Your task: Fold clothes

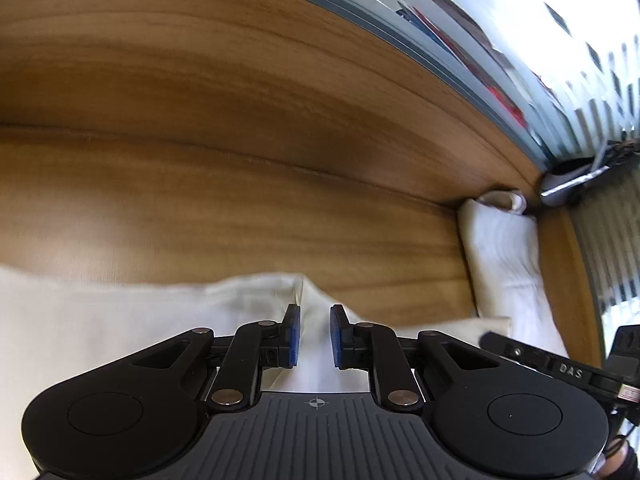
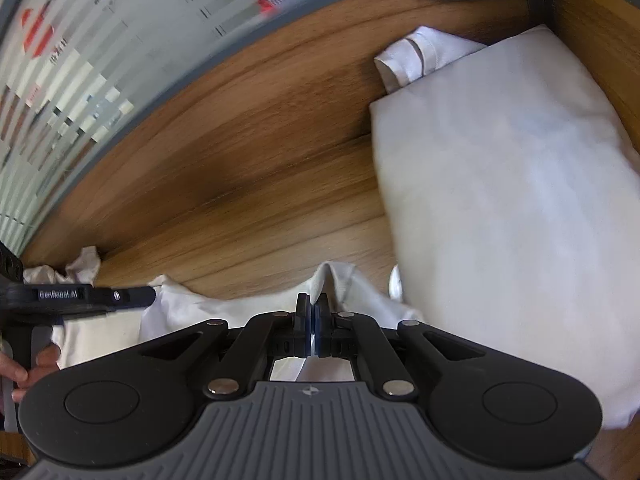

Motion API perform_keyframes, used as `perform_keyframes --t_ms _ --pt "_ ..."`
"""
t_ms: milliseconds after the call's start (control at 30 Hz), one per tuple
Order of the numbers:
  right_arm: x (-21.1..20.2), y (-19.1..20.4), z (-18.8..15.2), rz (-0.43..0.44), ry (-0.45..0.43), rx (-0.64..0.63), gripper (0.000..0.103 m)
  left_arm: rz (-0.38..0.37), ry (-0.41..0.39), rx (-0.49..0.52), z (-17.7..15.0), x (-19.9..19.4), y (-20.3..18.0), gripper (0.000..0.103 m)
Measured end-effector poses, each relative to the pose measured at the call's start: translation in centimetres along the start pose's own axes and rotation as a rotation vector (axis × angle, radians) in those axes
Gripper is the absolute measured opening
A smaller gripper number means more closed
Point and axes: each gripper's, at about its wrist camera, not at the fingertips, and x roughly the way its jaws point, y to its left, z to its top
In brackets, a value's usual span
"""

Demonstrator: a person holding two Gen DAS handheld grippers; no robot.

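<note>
My right gripper (image 2: 312, 312) clamped on white garment (image 2: 240, 308) edge; my left gripper (image 1: 315, 334) jaws apart, straddling garment fold, wooden table (image 1: 240, 160) below.

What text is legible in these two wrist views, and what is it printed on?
"DAS": white letters on the black body of the right gripper, seen from the left wrist view.
"GenRobot.AI": on the black finger of the left gripper, seen from the right wrist view; slightly blurred, best reading.
Frosted glass partition: red shapes and small dark marks, too blurred to read.
White garment and folded white stack: no text visible.
</note>
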Motion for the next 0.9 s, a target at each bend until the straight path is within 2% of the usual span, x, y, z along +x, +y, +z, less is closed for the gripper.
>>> perform_keyframes --t_ms 67,133,200,267,433,533,567,767,900 --pt "0.2 -0.3 0.3 -0.004 0.017 0.007 0.008 0.026 0.007 0.02 0.7 0.5 -0.2 0.017" --pt "-0.3 -0.2 0.3 -0.003 0.014 0.002 0.024 0.043 0.008 0.04 1.3 0.4 -0.5 0.019" --pt "-1.2 0.1 0.1 -0.005 0.004 -0.01 0.025 0.054 -0.006 0.08 1.5 -0.3 -1.1 0.027" --pt "-2.5 0.6 -0.2 -0.01 -0.009 -0.03 0.026 0.08 -0.024 0.125 1.5 -1.5 -1.8 0.04" --pt "-6.8 2.0 -1.9 -0.032 -0.057 -0.066 0.028 0.12 -0.055 0.179 0.6 -5.5 -3.1 0.056" --pt "-9.8 3.0 -3.2 -0.051 -0.095 -0.082 0.031 0.129 -0.091 0.229 -0.7 -8.7 -4.4 0.068" --pt "-10.9 3.3 -3.7 -0.058 -0.11 -0.087 0.032 0.119 -0.1 0.24 -1.3 -10.0 -4.7 0.074" --pt "-17.3 5.6 -7.5 -0.1 -0.189 -0.107 0.042 0.085 -0.188 0.346 -6.0 -17.4 -6.3 0.097" --pt "-21.2 7.0 -11.0 -0.126 -0.233 -0.116 0.045 0.084 -0.229 0.436 -9.8 -21.6 -6.3 0.101"
